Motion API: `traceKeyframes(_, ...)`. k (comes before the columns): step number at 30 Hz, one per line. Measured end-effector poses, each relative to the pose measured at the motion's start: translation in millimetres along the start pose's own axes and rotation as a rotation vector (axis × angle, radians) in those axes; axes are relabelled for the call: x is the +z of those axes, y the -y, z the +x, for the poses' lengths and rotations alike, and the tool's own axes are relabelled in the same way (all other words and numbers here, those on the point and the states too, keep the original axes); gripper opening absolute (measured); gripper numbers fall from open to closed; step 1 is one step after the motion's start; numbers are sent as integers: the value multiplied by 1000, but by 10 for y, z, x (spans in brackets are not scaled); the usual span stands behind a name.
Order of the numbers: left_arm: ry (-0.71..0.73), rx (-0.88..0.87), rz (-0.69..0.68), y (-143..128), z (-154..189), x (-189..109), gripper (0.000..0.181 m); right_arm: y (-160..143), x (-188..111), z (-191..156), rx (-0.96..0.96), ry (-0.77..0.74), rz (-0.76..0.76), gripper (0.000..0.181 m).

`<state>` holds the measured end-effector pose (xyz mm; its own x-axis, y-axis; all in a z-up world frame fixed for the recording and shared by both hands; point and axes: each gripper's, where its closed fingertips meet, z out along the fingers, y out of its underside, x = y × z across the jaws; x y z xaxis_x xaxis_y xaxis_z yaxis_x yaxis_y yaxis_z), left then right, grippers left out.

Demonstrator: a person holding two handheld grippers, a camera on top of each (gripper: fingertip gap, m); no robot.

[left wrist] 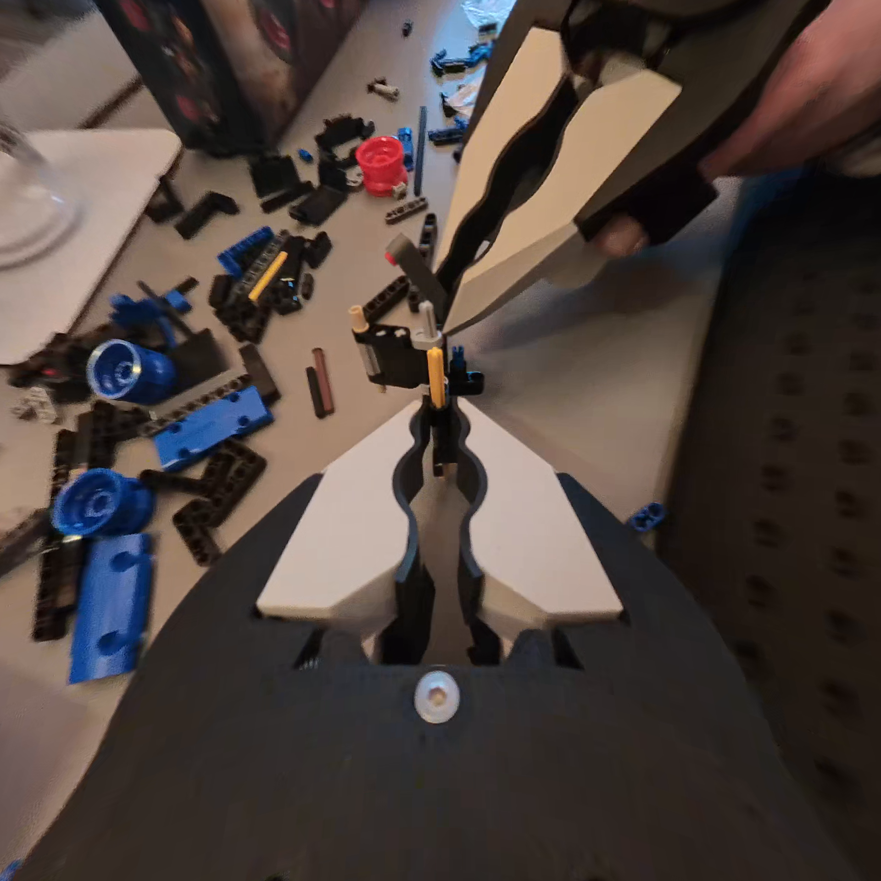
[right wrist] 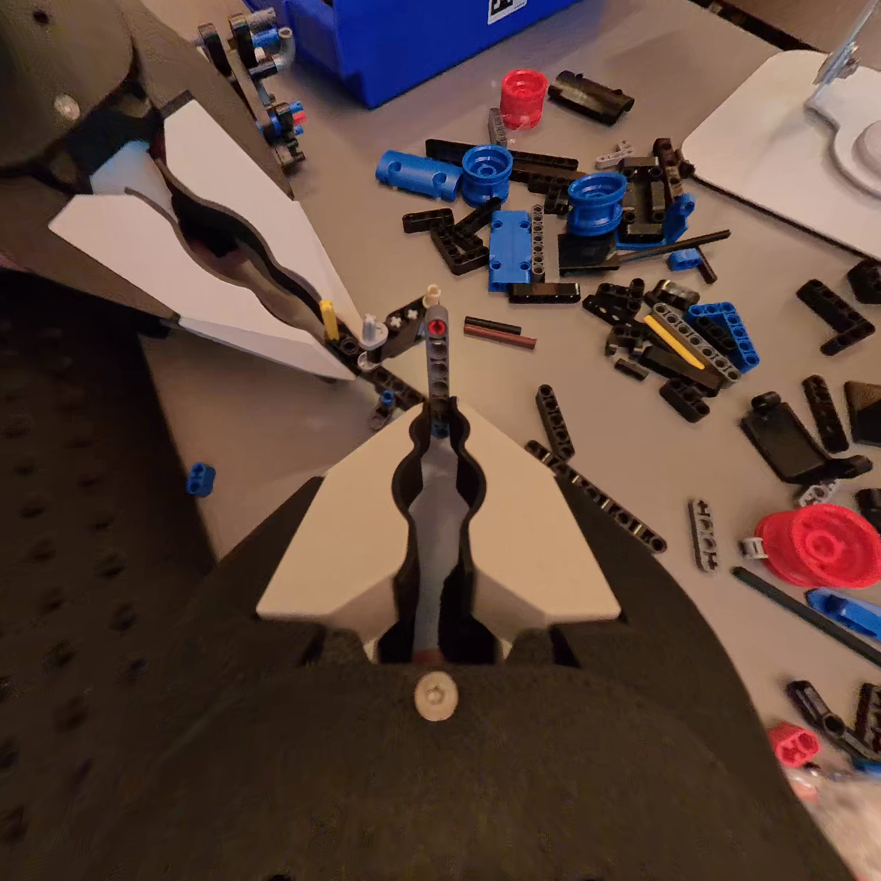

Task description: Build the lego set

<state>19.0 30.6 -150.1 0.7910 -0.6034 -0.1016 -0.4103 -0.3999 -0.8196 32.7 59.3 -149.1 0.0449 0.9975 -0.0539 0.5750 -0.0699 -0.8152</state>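
Lego assembly point(left wrist: 398, 355), small and black with a yellow axle and grey pins, sits clamped in the left gripper point(left wrist: 439, 405) above the worktop point(left wrist: 548, 381). Right gripper point(right wrist: 439, 405) is closed on a grey beam point(right wrist: 437, 357) with a red pin, its tip close beside the assembly. Loose black and blue pieces, blue wheels point(right wrist: 487, 171) and red wheels point(right wrist: 523, 97) lie scattered behind. Beyond them stands a blue bin point(right wrist: 405, 52); its contents cannot be seen.

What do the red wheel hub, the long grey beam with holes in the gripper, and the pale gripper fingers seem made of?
Red wheel hub: glossy moulded plastic, by its sheen. Grey beam with holes: hard plastic with a smoother, duller face. Pale gripper fingers: matte, flat-faced, probably printed plastic; their dark wavy inner pads look rubbery, though that is uncertain.
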Motion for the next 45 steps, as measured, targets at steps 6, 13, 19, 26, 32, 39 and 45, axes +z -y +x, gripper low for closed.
traceKeyframes(6, 139, 245, -37, -13, 6, 51, 6, -94, 26, -142, 107, 104, -46, 6)
traceKeyframes(13, 194, 369, -61, -20, 36, 74, 6, -142, 7, -207, 173, 147, -77, 6)
traceKeyframes(19, 258, 515, -102, -25, 82, 90, 7, -183, 9, -222, 190, 124, -100, 6)
traceKeyframes(26, 270, 556, -97, -17, 93, 106, 7, -190, 6, -205, 154, 94, -119, 6)
traceKeyframes(32, 272, 557, -95, -14, 81, 118, 7, -196, 17, -183, 69, 100, -210, 6)
traceKeyframes(39, 270, 549, -91, -13, 69, 122, 7, -204, 25, -177, 25, 156, -308, 6)
traceKeyframes(45, 275, 541, -93, -12, 49, 127, 7, -223, 27, -183, -15, 281, -457, 6)
